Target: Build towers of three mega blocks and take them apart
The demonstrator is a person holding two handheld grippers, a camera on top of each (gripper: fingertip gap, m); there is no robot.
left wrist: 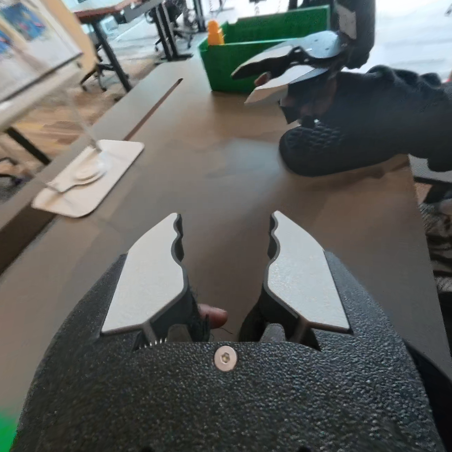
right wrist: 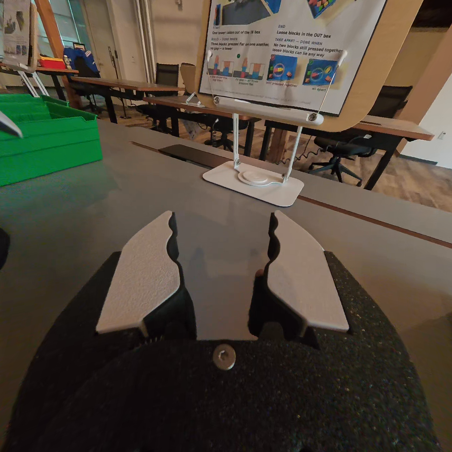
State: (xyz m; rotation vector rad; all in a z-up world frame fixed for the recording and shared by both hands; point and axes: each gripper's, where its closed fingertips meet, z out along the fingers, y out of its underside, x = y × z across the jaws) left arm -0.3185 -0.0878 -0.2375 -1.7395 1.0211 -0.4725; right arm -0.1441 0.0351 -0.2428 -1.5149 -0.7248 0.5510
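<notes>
Two grippers: left gripper (left wrist: 226, 215), right gripper (right wrist: 221, 214), each with two pale fingers spread apart, nothing between them.

Green bins (right wrist: 49, 137): two, side by side at the far end of the table (left wrist: 220, 171).

Blocks: one orange block (left wrist: 215, 34) showing above a bin rim; any others hidden.

Stands: one white stand (right wrist: 254, 181) on the table, carrying one printed sheet (right wrist: 281, 49).

Gloved hands: one black glove (left wrist: 367, 122), on the right gripper.
</notes>
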